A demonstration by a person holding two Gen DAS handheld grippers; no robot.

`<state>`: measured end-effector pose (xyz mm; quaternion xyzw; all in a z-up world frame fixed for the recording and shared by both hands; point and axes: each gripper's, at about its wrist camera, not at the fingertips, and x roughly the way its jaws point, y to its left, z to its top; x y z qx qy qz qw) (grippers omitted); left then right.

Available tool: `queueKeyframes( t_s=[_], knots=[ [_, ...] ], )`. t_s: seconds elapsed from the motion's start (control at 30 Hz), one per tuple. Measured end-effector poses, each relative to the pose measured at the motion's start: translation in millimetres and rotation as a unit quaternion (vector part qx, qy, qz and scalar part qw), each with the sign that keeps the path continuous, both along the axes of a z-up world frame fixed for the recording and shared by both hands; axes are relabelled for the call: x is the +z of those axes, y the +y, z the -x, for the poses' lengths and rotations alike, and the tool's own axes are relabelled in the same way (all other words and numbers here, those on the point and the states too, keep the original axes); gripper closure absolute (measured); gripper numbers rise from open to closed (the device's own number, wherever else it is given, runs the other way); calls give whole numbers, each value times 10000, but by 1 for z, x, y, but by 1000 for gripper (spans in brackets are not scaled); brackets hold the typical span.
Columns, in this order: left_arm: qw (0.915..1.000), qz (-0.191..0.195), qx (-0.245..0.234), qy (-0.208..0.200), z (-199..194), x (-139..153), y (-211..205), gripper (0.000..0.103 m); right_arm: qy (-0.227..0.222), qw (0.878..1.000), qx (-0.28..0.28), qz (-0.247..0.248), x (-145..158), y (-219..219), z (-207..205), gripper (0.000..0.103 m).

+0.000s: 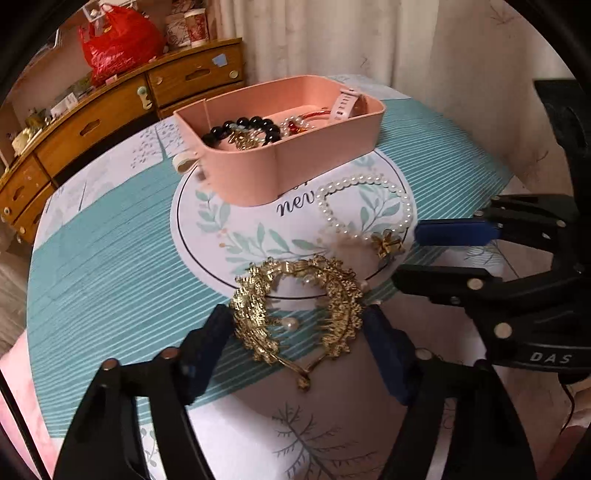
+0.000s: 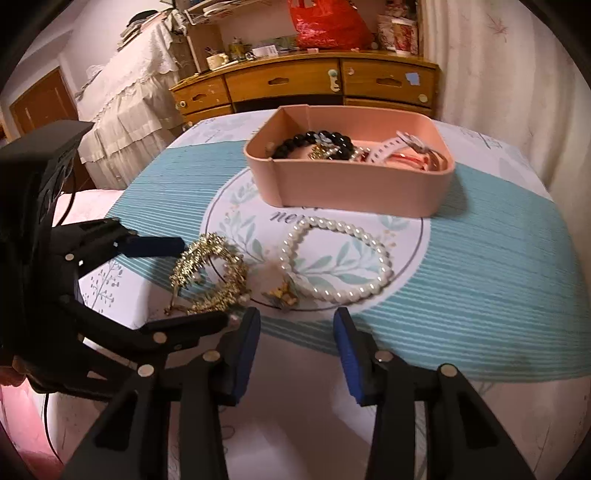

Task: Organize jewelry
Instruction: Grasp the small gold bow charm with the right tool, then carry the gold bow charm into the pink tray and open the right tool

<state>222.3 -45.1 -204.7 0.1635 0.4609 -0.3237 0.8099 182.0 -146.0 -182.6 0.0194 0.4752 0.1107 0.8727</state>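
Note:
A gold leaf-shaped hair ornament (image 1: pixel 299 310) lies on the table between the open fingers of my left gripper (image 1: pixel 299 343); the blue pads flank it on both sides. It also shows in the right wrist view (image 2: pixel 210 277). A pearl bracelet (image 1: pixel 365 206) lies beyond it, with a small gold flower piece (image 1: pixel 386 242) beside it. My right gripper (image 2: pixel 297 354) is open and empty, just short of the pearl bracelet (image 2: pixel 332 258) and the flower piece (image 2: pixel 282 291). A pink box (image 1: pixel 295 162) holds a black bead bracelet (image 1: pixel 247 127), a pink watch strap and other pieces.
The tablecloth (image 1: pixel 110 258) is teal-striped with a white round print. A wooden drawer chest (image 2: pixel 314 85) with a red bag (image 2: pixel 325 22) on top stands behind the table. Curtains (image 2: pixel 498 74) hang at the right. A covered piece of furniture (image 2: pixel 125 99) stands at the left.

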Motion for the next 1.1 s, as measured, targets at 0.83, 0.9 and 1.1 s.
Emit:
queueKeyframes(
  t_s=[0.83, 0.9, 1.1],
  knots=[
    [9969, 216, 752, -5, -17, 37, 28, 33, -180, 9997, 148, -73, 15, 13, -16, 80],
    [9957, 252, 894, 59, -23, 45, 30, 33, -283, 9995, 131, -89, 23, 13, -20, 80],
    [9914, 473, 1217, -33, -48, 75, 34, 33, -663, 9977, 14, -163, 47, 10, -34, 80]
  ],
)
